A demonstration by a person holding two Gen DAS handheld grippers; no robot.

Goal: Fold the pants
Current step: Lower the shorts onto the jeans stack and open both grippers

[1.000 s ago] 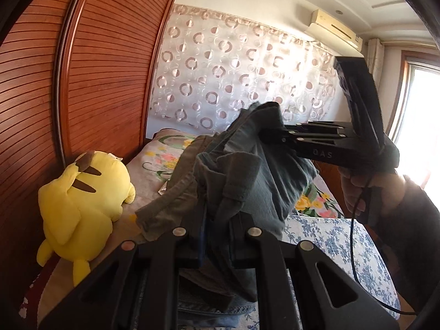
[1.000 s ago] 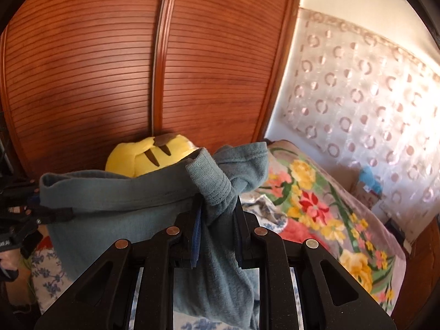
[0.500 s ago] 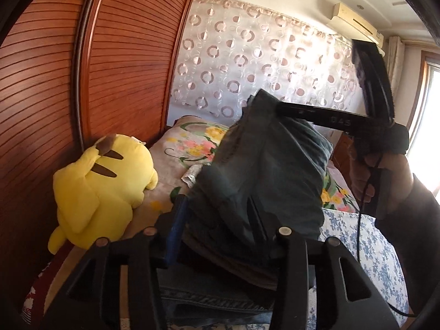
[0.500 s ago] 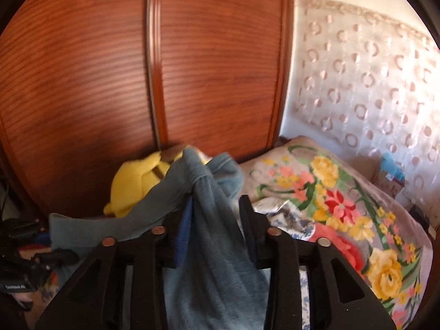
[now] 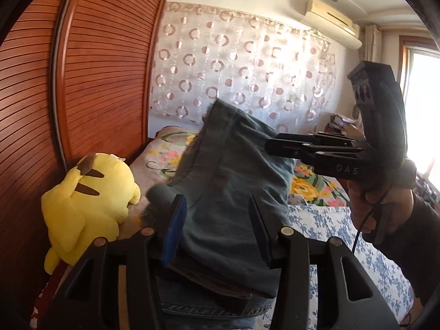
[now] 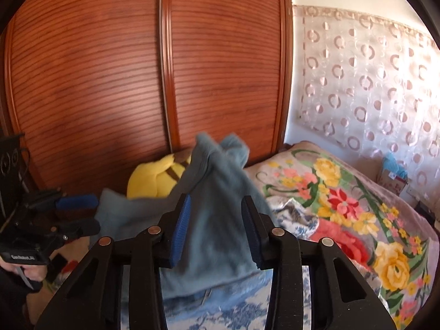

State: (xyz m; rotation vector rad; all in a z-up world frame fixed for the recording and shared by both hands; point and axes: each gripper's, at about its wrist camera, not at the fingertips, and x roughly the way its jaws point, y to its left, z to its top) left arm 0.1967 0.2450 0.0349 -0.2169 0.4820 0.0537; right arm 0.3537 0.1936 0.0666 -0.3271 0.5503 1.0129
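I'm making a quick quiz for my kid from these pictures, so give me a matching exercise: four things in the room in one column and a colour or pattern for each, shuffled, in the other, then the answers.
Things:
1. pants
2. plush toy
3. wardrobe doors
4. curtain

Descriptions:
A. reddish-brown wood with horizontal slats
B. sheer white with ring shapes
C. grey-blue fabric
D. bright yellow with brown marks

Pairs: 1-C, 2-D, 3-A, 4-B

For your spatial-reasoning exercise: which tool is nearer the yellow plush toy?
Left. The left tool sits just beside the yellow plush toy; the right tool is farther away, across the pants.
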